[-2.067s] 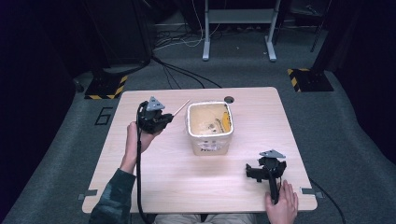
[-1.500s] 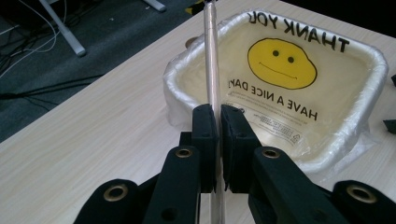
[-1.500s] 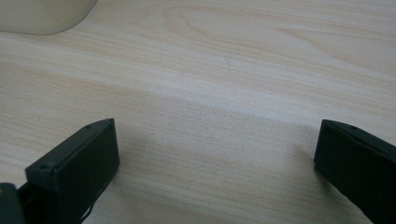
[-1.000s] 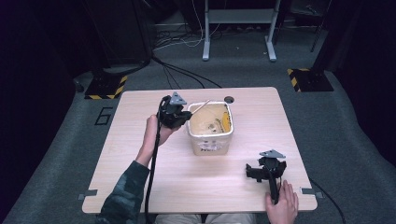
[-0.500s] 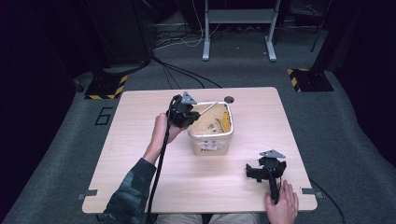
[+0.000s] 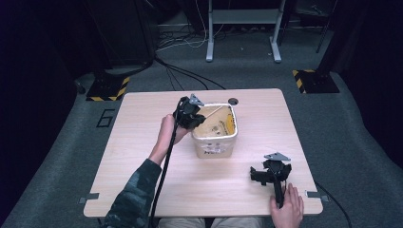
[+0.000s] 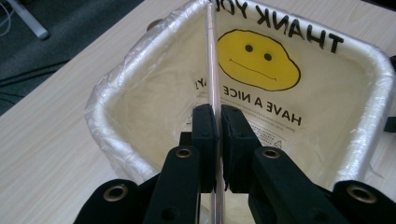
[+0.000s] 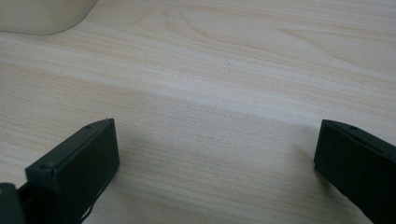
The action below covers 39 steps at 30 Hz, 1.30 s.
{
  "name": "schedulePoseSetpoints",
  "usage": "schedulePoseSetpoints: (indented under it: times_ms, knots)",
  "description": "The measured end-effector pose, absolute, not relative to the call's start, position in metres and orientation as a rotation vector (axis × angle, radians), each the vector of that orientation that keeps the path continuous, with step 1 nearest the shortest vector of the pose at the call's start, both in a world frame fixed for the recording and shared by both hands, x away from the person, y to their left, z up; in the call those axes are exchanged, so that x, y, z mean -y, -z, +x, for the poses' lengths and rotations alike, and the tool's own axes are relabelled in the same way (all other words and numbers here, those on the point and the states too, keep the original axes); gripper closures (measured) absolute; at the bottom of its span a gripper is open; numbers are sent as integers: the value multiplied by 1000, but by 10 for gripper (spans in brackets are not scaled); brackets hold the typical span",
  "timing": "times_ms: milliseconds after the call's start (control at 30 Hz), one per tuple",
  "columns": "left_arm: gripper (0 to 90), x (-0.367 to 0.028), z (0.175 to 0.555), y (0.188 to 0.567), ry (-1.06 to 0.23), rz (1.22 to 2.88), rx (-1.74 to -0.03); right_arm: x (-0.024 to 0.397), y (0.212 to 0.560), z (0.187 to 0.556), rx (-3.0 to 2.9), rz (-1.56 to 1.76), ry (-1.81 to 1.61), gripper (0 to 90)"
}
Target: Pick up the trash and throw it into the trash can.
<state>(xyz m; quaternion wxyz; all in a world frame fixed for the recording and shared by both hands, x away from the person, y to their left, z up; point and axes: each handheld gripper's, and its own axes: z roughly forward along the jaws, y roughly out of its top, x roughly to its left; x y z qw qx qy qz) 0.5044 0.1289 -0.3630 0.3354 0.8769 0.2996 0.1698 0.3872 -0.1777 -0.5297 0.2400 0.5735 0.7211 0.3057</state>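
The table (image 6: 142, 156) carries one large thing, a bin (image 6: 215, 141) lined with a plastic bag (image 7: 140, 107) that bears a yellow smiley and reversed lettering. The left claw (image 7: 215, 122) is poised at the bin's near-left rim, its jaws pressed together on a thin pale stick (image 7: 212, 60) that runs straight ahead from between them, out over the bin's open mouth toward the far rim. The high view shows the same stick (image 6: 214, 112) slanting across the opening from that left claw (image 6: 191, 114).

By my reading, the step in hand is dropping the stick into the bin: it is carried over the mouth but not yet let go. The next move calls for tipping the far end down so the stick clears the far rim, then spreading the jaws; let go flat, it may bridge the rim instead of falling in.

The right claw (image 8: 215, 154) sits low over bare wood well to the right of and nearer the person than the bin, jaws spread wide with nothing between them; the high view shows it (image 6: 272, 172) near the table's front edge.

Hard to make out: the bin's floor is hidden behind the left claw's jaws, small bits inside are too blurred to name from above, and the stick's near end is cut off below the jaws
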Motion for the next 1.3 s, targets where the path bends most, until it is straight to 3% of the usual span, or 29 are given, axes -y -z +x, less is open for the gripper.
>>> schedulePoseSetpoints:
  times_ms: [467, 667, 767, 933, 1300]
  knots:
    - [838, -111, 509, 364, -425, 2308, -778, 178, 530, 387, -1974, 1570, -836, 0]
    - [429, -118, 508, 358, -407, 2271, -813, 178, 530, 387, -1975, 1569, -836, 0]
    - [306, -125, 503, 352, -419, 2245, -812, 178, 530, 387, -1974, 1570, -836, 0]
    - [199, -135, 495, 347, -432, 2221, -808, 178, 530, 387, -1971, 1570, -835, 0]
    - [152, -165, 473, 344, -448, 2184, -809, 178, 530, 387, -1971, 1570, -835, 0]
